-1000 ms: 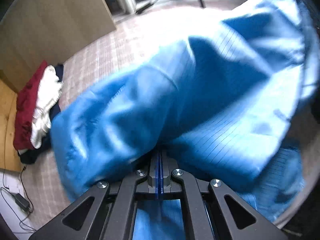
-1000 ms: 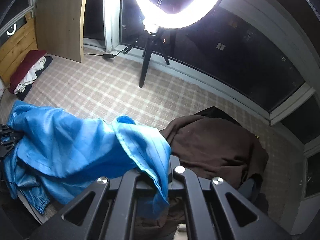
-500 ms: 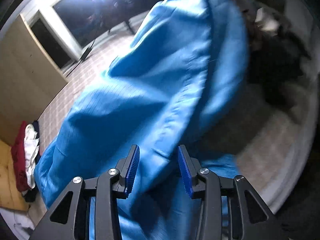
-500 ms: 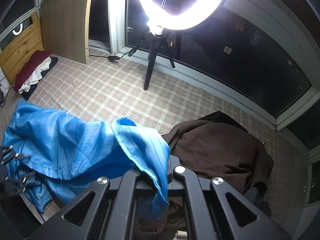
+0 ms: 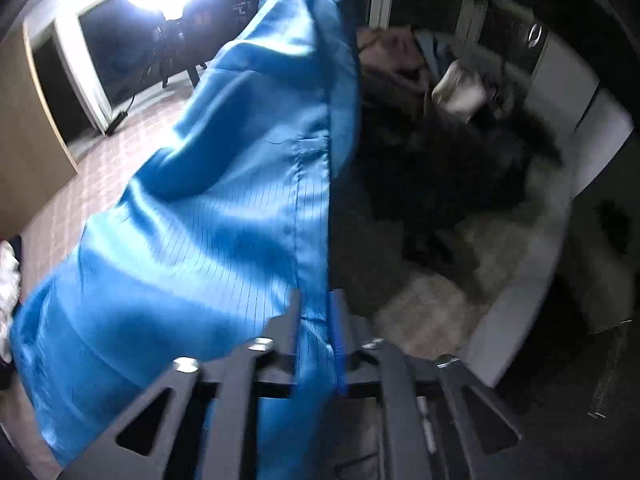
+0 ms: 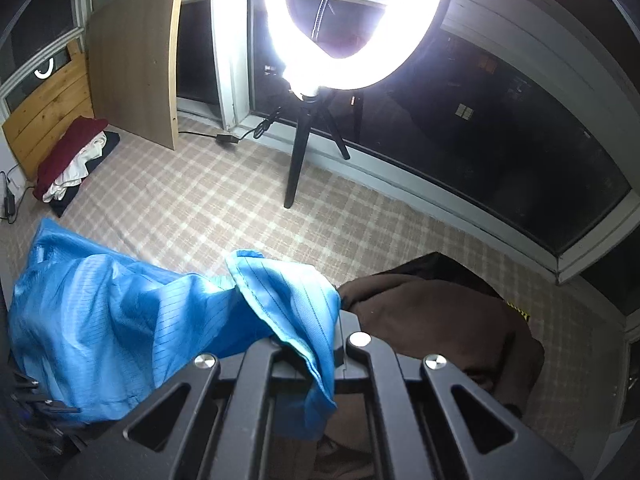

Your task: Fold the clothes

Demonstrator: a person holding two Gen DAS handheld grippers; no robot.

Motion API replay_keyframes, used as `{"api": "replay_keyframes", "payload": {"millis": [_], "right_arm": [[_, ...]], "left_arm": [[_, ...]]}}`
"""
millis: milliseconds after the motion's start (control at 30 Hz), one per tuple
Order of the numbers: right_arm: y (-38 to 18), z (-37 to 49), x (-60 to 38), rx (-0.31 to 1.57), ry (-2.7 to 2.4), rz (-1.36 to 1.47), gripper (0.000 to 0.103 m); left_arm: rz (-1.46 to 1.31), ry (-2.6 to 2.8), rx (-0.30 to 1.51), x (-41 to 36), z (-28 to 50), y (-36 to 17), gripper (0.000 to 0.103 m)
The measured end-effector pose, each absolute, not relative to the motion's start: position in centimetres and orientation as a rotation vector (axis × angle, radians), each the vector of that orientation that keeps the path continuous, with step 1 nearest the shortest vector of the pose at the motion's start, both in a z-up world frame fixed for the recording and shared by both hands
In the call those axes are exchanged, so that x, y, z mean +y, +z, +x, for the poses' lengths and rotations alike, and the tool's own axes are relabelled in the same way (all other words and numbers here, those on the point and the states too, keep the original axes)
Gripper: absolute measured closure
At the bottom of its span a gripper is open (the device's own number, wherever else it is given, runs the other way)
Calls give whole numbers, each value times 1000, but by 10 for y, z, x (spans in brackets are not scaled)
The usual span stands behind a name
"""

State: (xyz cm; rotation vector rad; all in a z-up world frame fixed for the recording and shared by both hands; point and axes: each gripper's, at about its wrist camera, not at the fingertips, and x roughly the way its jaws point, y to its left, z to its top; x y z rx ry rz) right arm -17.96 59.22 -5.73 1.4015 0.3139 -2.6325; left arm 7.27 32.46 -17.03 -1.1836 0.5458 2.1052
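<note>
A shiny blue striped garment point(image 5: 224, 232) hangs stretched across the left wrist view. Its hemmed edge runs down between the jaws of my left gripper point(image 5: 316, 320). Those jaws are opening, and their blue pads stand apart with the cloth loose between them. In the right wrist view the same blue garment point(image 6: 120, 320) spreads to the left over the checked mat point(image 6: 208, 200). My right gripper point(image 6: 310, 344) is shut on a folded corner of it, and the cloth drapes over the fingers and hides the tips.
A brown garment point(image 6: 432, 320) lies heaped right of the right gripper. A dark clothes heap point(image 5: 440, 168) sits beyond the left one. A ring light point(image 6: 360, 20) on a tripod point(image 6: 298, 168) stands ahead. Red and white clothes point(image 6: 72, 156) lie by a wooden board point(image 6: 136, 68).
The left gripper's jaws, shut on blue cloth a second ago, have parted. Its view has swung right, from the mat to the dark heap. The right gripper keeps its hold.
</note>
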Motion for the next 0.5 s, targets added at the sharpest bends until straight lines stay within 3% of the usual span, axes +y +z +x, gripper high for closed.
{"api": "replay_keyframes", "payload": {"millis": [67,167,233,433,467,500], "right_arm": [[-57,-181,592,319,-2620,1398,101],[-52,-183,594,281,-2597,1390,101],[-45,-183,597,257,-2589,1379,101],[-19,-176,597,215,-2583,1326,101],[-14,-173,596,215,-2585,1312,101],[-9,-170,595,216,-2588,1296,101]], "left_arm": [[-1142,2180,562,334,75,-171,65],[-1064,2276,547,349,73,-167,62],[-1012,2326,596,365,65,-174,55],[-993,2390,755,396,37,-213,54],[-1017,2401,751,392,31,-216,63],[-1041,2412,746,387,24,-219,85]]}}
